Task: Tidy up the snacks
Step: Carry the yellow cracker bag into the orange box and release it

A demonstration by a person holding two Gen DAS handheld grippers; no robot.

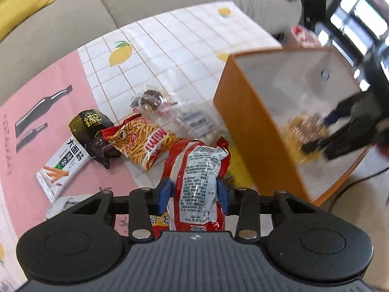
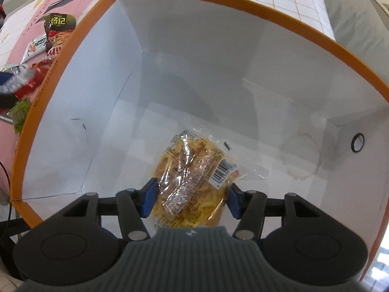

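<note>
Your right gripper (image 2: 189, 200) holds a noodle pack (image 2: 194, 170) inside the box (image 2: 73, 39); your left gripper (image 1: 193, 192) grips a red bag (image 1: 198, 182) beside it, other snacks unsorted.

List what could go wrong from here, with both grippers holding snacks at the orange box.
1. The left gripper pinches the red packet only across its crinkly middle; the slack foil may slip out on the way to the orange box.
2. The right gripper holds the yellow pastry by its clear wrapper; squeezing harder may crush it.
3. The right gripper sits inside the box, so the left one may bump it.
</note>
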